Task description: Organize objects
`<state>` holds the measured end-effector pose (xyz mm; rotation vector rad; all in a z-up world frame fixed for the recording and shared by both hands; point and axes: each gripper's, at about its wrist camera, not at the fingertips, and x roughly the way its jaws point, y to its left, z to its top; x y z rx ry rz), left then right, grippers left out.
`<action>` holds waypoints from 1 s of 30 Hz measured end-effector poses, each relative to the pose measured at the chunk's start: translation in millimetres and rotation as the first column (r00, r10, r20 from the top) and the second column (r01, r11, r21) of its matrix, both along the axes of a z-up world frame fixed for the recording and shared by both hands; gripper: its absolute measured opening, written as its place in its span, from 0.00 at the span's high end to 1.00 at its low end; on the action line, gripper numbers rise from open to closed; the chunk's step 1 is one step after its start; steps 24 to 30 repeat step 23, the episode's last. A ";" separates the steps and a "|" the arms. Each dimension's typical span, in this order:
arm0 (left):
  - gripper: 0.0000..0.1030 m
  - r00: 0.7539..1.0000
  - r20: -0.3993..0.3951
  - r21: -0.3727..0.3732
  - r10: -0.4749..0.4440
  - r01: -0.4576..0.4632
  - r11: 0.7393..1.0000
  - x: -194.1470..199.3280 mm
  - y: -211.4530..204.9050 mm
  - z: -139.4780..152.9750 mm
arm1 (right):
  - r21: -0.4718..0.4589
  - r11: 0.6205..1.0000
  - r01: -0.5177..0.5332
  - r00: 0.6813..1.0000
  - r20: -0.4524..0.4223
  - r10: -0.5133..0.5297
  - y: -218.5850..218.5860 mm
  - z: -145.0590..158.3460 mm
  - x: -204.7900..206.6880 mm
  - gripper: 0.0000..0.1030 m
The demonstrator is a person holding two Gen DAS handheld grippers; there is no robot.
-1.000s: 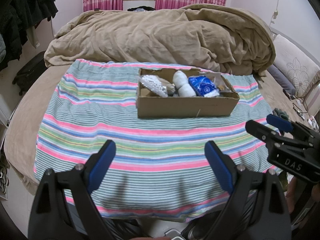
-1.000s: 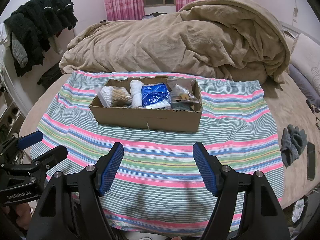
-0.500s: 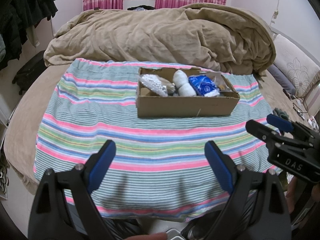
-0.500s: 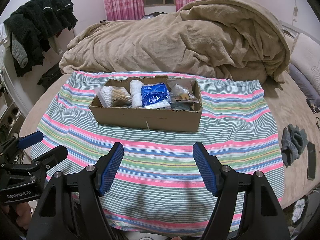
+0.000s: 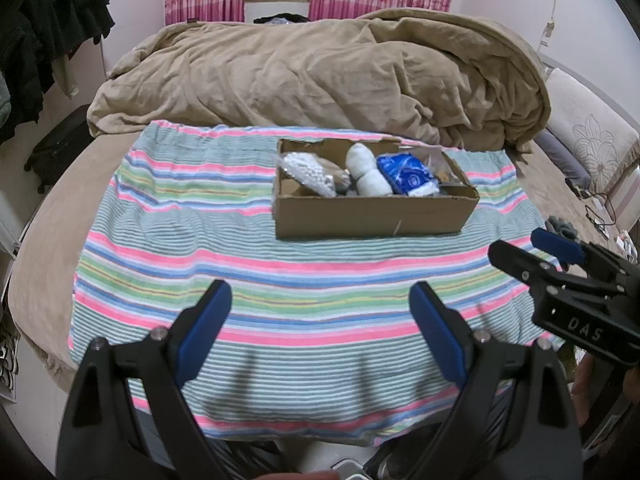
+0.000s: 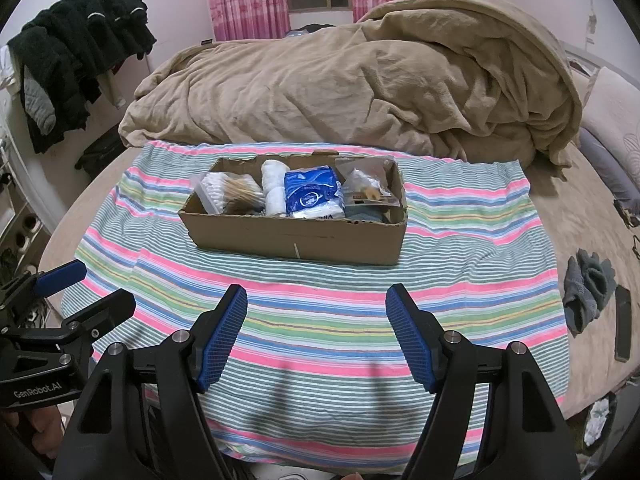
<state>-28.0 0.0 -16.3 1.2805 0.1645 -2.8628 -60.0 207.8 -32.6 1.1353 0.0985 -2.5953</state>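
Note:
A low cardboard box (image 5: 372,214) (image 6: 296,238) sits on a striped cloth (image 5: 200,248) (image 6: 460,264) on the bed. It holds a bag of cotton swabs (image 6: 224,194), a white roll (image 6: 274,190), a blue tissue pack (image 6: 314,194) and a clear bag of small items (image 6: 366,182). My left gripper (image 5: 320,308) is open and empty, held over the cloth's near edge. My right gripper (image 6: 316,308) is open and empty, also short of the box. Each gripper shows at the side of the other's view.
A rumpled tan duvet (image 5: 320,80) fills the bed behind the box. Grey gloves (image 6: 588,284) and a dark phone (image 6: 622,328) lie on the bed at the right. Dark clothes (image 6: 76,48) hang at the left. A pillow (image 5: 588,148) lies at the far right.

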 end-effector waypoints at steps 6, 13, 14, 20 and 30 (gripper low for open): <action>0.11 1.000 -0.001 0.001 -0.001 0.001 1.000 -0.1 -0.4 0.5 | -0.002 1.000 0.000 1.000 -0.002 0.000 -2.1 1.2 1.0 0.27; 0.11 1.000 0.001 0.010 -0.011 0.011 1.000 -1.4 1.7 1.5 | -0.004 1.000 0.002 1.000 -0.001 -0.002 -0.7 0.8 -0.5 0.27; 0.11 1.000 0.000 0.010 -0.011 0.011 1.000 -1.3 1.6 1.5 | -0.004 1.000 0.001 1.000 -0.001 -0.001 -0.6 0.7 -0.6 0.27; 0.11 1.000 -0.008 0.009 -0.007 0.008 1.000 -3.6 0.3 -0.8 | -0.003 1.000 0.000 1.000 0.001 0.000 -0.8 0.0 -1.0 0.27; 0.11 1.000 -0.001 0.011 -0.007 0.007 1.000 -6.9 -1.6 -4.3 | -0.003 1.000 0.003 1.000 0.009 -0.002 -1.5 -1.3 -2.1 0.27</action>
